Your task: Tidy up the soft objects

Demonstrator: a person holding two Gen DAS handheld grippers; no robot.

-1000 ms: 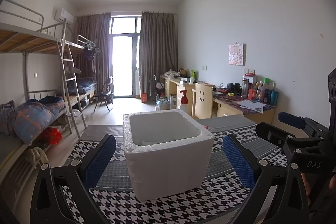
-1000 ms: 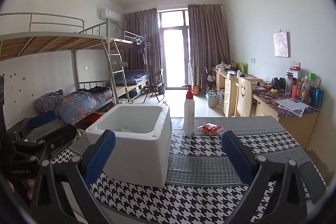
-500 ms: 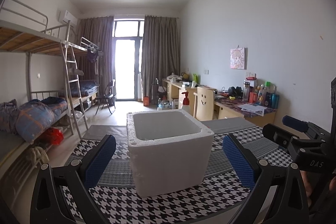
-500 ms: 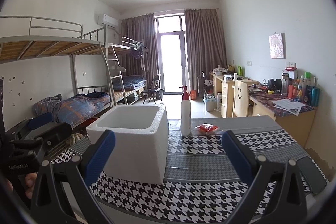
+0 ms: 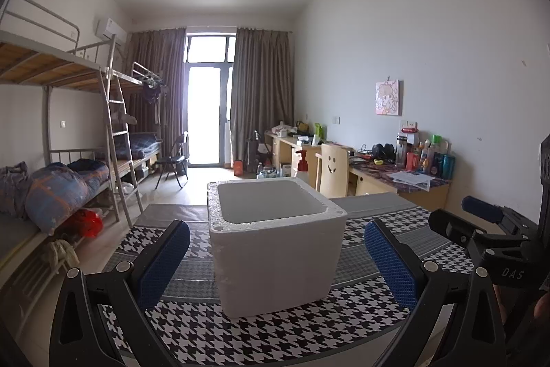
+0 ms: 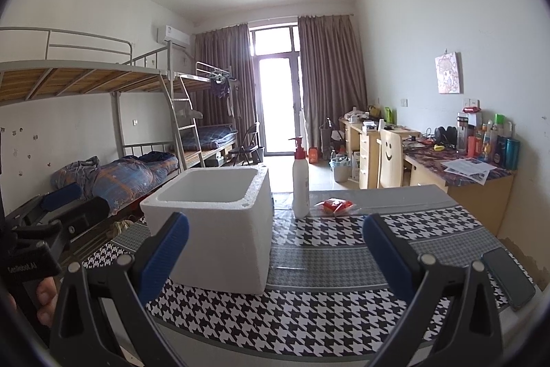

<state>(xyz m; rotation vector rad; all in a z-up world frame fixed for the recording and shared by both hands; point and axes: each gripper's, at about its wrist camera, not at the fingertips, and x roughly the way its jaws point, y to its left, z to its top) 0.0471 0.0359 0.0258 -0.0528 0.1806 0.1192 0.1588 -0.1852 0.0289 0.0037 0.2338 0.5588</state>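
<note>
A white foam box [image 5: 275, 246] stands open-topped on the houndstooth tablecloth [image 5: 240, 336]; it also shows in the right wrist view [image 6: 209, 229]. Its inside looks empty as far as I can see. A small red soft packet [image 6: 337, 206] lies on the cloth behind and to the right of the box, beside a white pump bottle [image 6: 300, 181]. My left gripper [image 5: 276, 258] is open, level with the box, its pads wider than the box. My right gripper [image 6: 275, 250] is open and empty, to the right of the box.
A dark phone [image 6: 508, 277] lies at the table's right edge. Beyond the table are bunk beds [image 5: 68, 167] on the left and desks with a smiley-face chair [image 5: 332, 169] on the right. The right gripper's body [image 5: 488, 239] shows at right in the left wrist view.
Both cameras have tilted upward and drawn back slightly; the box sits lower in both views. Both grippers stay open. Nothing on the table has moved.
</note>
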